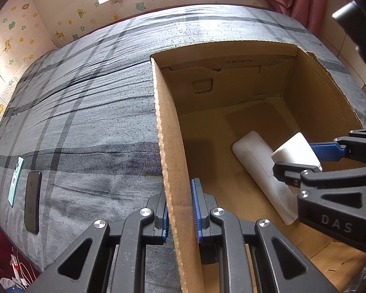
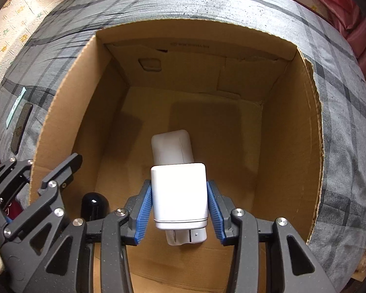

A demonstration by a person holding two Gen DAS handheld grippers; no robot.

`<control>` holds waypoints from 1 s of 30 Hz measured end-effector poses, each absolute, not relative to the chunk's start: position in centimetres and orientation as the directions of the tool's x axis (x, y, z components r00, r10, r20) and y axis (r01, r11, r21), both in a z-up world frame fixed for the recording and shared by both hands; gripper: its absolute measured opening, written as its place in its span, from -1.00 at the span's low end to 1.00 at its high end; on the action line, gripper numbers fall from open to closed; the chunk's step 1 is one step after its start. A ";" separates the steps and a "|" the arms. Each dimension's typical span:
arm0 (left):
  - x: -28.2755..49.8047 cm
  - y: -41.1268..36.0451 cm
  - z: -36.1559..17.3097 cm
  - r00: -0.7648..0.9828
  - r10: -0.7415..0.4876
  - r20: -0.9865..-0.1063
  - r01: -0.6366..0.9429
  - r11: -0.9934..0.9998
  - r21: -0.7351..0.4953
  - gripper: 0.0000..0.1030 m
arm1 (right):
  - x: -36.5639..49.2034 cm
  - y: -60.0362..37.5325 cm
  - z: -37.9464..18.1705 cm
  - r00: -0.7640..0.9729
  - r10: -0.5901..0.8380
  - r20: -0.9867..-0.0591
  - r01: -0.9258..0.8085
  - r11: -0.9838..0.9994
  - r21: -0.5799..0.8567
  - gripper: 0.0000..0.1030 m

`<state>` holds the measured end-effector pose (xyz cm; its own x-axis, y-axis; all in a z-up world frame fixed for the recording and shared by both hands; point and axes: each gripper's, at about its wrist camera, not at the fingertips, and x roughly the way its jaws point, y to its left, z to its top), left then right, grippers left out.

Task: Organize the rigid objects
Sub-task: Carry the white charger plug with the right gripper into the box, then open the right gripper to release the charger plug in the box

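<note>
Left wrist view: the left gripper (image 1: 180, 210) is clamped on the box (image 1: 168, 146) wall, its fingers (image 1: 196, 210) astride the near left edge, steadying it on the bed (image 1: 85, 97). Inside, a long white case (image 1: 253, 156) lies flat on the box floor, its long axis running diagonally. The right gripper (image 1: 302, 157) comes in from the right holding a white block (image 1: 296, 150) just above the case's near half. Two phones (image 1: 33, 200) lie on the bed, well apart to the left.

Right wrist view: the right gripper's blue fingers (image 2: 144, 210) press both sides of the block (image 2: 179, 195), which points down into the box (image 2: 292, 127). The case (image 2: 172, 146) lies directly beneath and ahead, its long axis in line with the fingers. I judge the release needs a sideways shift to bare floor. Only this view shows a black rounded object (image 2: 94, 207) near the left wall.
</note>
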<state>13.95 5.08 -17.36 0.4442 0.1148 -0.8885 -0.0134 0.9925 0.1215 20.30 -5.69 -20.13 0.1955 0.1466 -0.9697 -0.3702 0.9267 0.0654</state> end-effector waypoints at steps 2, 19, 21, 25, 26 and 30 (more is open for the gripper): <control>14.0 5.1 -17.3 0.444 0.115 -0.888 -0.013 0.992 0.122 -0.67 | 20.4 -5.8 -20.6 0.189 0.139 -0.972 -0.365 0.929 0.061 -0.09; 13.9 4.9 -17.5 0.444 0.123 -0.887 -0.016 0.991 0.129 -0.67 | 19.7 -5.2 -18.9 0.259 0.143 -0.955 -0.388 0.921 0.032 -0.07; 13.9 4.8 -17.5 0.445 0.123 -0.887 -0.017 0.992 0.129 -0.67 | 19.5 -5.2 -18.3 0.268 0.146 -0.952 -0.387 0.922 0.032 -0.07; 13.8 4.8 -17.5 0.445 0.123 -0.887 -0.018 0.991 0.129 -0.67 | 19.3 -5.7 -17.0 0.292 0.152 -0.944 -0.387 0.922 0.029 -0.03; 13.8 4.8 -17.5 0.445 0.124 -0.887 -0.018 0.991 0.130 -0.67 | 19.2 -5.8 -16.7 0.298 0.155 -0.942 -0.384 0.923 0.030 -0.01; 13.8 4.7 -17.5 0.445 0.126 -0.887 -0.019 0.991 0.132 -0.67 | 18.9 -6.6 -14.9 0.326 0.163 -0.931 -0.375 0.926 0.030 0.19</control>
<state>13.85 4.74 -17.47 0.4448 0.1262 -0.8867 -0.0186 0.9911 0.1318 18.88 -6.56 -14.94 0.3263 0.1627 -0.9312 -0.3754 0.9264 0.0303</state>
